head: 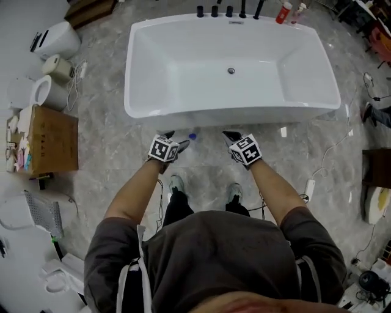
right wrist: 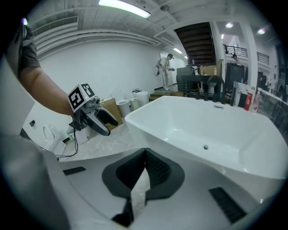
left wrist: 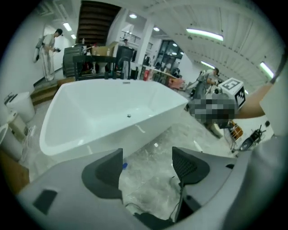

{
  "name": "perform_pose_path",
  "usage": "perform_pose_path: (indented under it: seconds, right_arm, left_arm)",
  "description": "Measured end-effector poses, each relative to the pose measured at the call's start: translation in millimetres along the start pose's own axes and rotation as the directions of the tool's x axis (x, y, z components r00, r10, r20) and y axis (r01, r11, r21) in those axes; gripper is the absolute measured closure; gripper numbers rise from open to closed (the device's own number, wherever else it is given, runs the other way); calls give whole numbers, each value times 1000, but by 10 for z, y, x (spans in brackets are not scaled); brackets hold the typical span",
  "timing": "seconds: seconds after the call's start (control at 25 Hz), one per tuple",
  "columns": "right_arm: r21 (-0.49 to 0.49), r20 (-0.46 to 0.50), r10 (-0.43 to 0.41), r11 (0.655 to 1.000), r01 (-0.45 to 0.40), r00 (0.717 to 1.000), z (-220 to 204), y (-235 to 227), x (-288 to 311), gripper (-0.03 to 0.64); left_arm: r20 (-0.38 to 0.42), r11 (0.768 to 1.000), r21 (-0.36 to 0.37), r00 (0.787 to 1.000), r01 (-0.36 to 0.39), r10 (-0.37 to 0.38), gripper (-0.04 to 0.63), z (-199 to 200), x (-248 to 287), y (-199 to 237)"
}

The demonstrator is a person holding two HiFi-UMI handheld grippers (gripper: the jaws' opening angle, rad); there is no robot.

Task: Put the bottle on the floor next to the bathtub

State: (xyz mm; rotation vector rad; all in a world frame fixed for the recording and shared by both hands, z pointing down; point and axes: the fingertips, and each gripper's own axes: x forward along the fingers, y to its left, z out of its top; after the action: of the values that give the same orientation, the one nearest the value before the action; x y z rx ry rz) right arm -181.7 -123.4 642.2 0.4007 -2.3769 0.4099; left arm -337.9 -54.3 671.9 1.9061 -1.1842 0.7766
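Resting just beyond left jaws: bottle [head: 192, 137]

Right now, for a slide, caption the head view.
Blue-capped bottle on the floor by the tub, left claw open beside it, right claw shut.

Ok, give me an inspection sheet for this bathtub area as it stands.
Surface: grey marble floor.
Job's things: bottle, blue cap showing, on the floor beside the white bathtub.
Clutter: wooden box at left; red bottles behind the tub.
Grippers: left gripper open, empty; right gripper shut, empty.
Cables: power strip with white cable on the floor at right.
Surroundings: person standing beyond the tub.
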Motion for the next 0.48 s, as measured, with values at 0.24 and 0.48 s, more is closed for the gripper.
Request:
perform_pose_path:
  seconds: [0.24, 0.48]
  right_arm:
    - [8, 93, 49, 999, -50, 994, 547, 264, -827, 623]
    - [-87, 145, 142, 988, -131, 979, 781, 449, -1621, 623]
  left_arm:
    - [154, 999, -54, 988, -9, 17, 264, 461, -949, -745]
    - [358, 997, -43, 931, -67, 78, 423, 968, -1686, -1423]
